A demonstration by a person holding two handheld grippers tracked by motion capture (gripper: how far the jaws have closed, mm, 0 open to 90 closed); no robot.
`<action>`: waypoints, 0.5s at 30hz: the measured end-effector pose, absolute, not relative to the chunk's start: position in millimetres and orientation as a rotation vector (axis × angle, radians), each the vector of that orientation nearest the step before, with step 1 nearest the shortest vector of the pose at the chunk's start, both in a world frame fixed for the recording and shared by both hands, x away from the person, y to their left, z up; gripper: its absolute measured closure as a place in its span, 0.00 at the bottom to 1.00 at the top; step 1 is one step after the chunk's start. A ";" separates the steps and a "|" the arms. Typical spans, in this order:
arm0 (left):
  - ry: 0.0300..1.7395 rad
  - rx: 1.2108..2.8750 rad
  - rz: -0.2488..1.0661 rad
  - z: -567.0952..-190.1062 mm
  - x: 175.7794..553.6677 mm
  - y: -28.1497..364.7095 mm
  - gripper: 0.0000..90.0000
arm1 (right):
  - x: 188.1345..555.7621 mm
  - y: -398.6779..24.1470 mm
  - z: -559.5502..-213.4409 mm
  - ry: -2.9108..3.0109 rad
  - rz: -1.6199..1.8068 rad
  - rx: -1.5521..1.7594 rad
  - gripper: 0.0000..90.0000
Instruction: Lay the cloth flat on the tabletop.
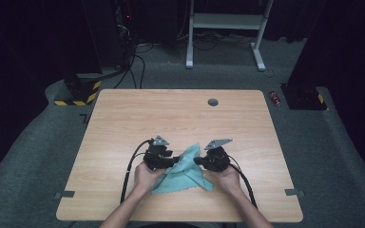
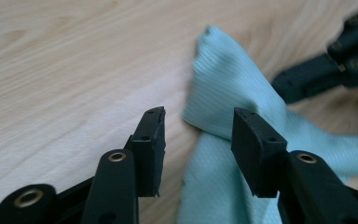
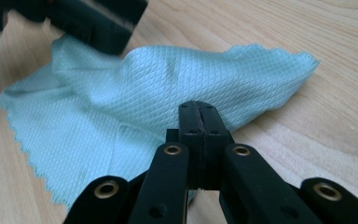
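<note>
Near the worktop's (image 1: 123, 118) front edge, both hands point inward: left gripper (image 2: 198, 140) jaws parted around the teal cloth (image 3: 144, 102), right gripper (image 3: 199, 116) jaws closed against its edge.

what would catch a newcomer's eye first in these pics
The light turquoise cloth stands out first, rumpled on the near middle of the wooden table between two hand-held grippers. The right gripper has its jaws pressed together at the cloth's edge, while the left gripper stands open with a raised fold of cloth between its pads.
</note>
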State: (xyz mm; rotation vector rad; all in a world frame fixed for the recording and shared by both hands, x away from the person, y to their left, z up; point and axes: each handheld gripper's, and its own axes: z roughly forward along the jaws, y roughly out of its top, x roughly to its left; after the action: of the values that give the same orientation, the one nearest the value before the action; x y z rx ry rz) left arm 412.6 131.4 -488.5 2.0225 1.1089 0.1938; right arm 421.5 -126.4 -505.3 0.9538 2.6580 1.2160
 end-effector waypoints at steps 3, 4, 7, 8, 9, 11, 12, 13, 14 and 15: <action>1.160 2.042 0.150 -494.2 424.9 133.0 0.60 | 419.6 -127.9 -504.1 2.665 1.228 0.943 0.97; 1.155 2.064 0.136 -495.9 428.0 130.2 0.58 | 418.1 -126.7 -503.8 2.670 1.217 0.934 0.93; 1.117 2.102 0.123 -500.4 435.4 115.0 0.56 | 409.7 -118.7 -505.1 2.705 1.138 0.840 0.89; 1.110 2.108 0.128 -501.0 436.9 108.9 0.55 | 405.3 -115.6 -506.1 2.715 1.102 0.808 0.89; 1.095 2.110 0.136 -501.6 438.1 102.7 0.54 | 401.6 -113.5 -507.3 2.726 1.079 0.785 0.88; 1.087 2.096 0.124 -502.8 438.7 96.9 0.53 | 396.6 -111.2 -510.9 2.729 1.055 0.763 0.86; 1.087 2.102 0.124 -503.9 439.1 94.2 0.53 | 395.0 -111.3 -511.8 2.724 1.046 0.761 0.86; 1.085 2.112 0.122 -505.0 439.3 92.1 0.53 | 395.2 -112.4 -512.3 2.724 1.057 0.765 0.85; 1.080 2.120 0.116 -505.8 439.2 90.8 0.53 | 396.1 -113.5 -512.6 2.727 1.065 0.770 0.85; 1.063 2.130 0.114 -506.1 439.0 90.0 0.57 | 396.4 -114.1 -512.6 2.728 1.069 0.781 0.83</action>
State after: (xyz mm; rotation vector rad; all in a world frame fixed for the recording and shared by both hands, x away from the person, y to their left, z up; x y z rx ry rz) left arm 439.0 90.0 -506.1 2.1301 1.0628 0.1136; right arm 396.4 -114.1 -512.6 0.7808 2.7280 1.0690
